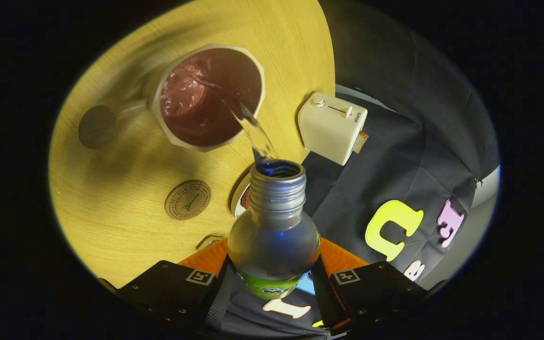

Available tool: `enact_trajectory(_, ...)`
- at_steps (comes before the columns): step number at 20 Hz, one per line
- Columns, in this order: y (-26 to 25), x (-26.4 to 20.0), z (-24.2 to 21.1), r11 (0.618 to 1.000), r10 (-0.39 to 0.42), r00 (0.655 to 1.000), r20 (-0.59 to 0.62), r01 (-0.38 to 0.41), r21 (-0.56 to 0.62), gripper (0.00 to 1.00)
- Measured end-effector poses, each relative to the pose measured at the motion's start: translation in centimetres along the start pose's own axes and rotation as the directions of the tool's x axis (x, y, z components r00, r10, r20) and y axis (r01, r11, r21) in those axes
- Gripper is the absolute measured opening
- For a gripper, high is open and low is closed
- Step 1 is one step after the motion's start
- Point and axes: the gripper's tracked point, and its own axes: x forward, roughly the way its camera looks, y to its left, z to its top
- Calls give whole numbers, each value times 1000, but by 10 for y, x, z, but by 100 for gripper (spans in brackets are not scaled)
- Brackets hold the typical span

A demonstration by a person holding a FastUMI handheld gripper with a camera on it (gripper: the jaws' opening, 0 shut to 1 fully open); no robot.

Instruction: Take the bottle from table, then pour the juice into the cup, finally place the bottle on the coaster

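Gripper (274, 278) fingers squeeze the clear plastic bottle (274, 236) w/ green label, neck pointing ahead and tipped at the white mug (210, 97). Thin stream runs in. Round brown coaster (188, 199) sits nearer, just left of the bottle.

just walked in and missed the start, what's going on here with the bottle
A person is working a handheld gripper, whose fingers are shut on an open bottle tipped toward a cup on the round wooden table. A clear stream runs from the bottle's mouth into the cup, so the pour is under way. The coaster lies bare on the table, nearer the fingers than the cup. A small white toaster sits at the table's edge.
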Motion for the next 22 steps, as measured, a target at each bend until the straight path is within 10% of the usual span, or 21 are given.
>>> enact_trajectory(22,-10,0,10,990,-24,999,39,29,-140,76)
